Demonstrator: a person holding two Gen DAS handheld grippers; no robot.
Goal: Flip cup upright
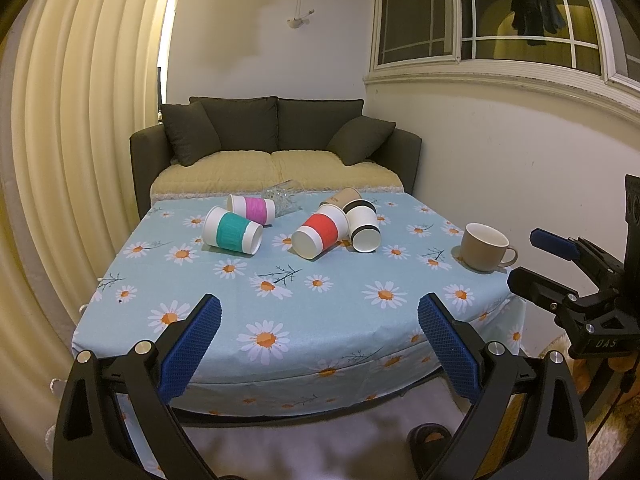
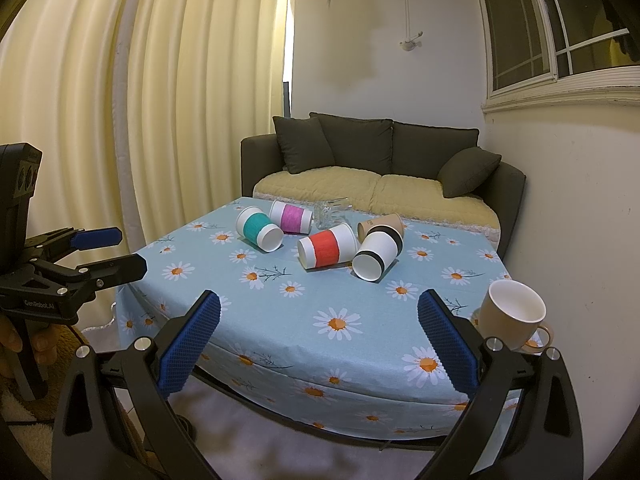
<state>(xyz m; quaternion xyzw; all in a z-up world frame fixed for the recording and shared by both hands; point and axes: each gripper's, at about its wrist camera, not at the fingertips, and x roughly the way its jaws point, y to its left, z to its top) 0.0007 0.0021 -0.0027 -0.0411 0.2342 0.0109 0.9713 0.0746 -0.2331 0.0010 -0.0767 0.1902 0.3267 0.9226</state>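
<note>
**Both claws wide apart and holding nothing, cups lying tipped mid-frame**

We see the left claw [image 1: 319,334] at the bottom of its own view, blue pads spread wide with nothing between them; the right claw [image 2: 319,334] is just as wide and just as unladen, hovering at the near edge of the worktop [image 1: 280,300] with its pale blue daisy-print cloth.

The paper cups lie on their sides around the centre of the frame. We count a white cup with a teal sleeve [image 1: 232,232], left of centre, a white cup with a magenta sleeve [image 1: 251,208] just behind it, a white cup with a red sleeve [image 1: 320,231] at centre, a white cup with a black band [image 1: 363,226] just beside the red one, and a brown paper cup [image 1: 340,198] behind those. A clear glass tumbler [image 1: 282,197] lies tipped near the far edge. What we can see of their open mouths shows nothing inside.

A beige ceramic mug [image 1: 486,248] stands upright at right of frame, well apart from the rest, its white interior empty in the right wrist view.
</note>
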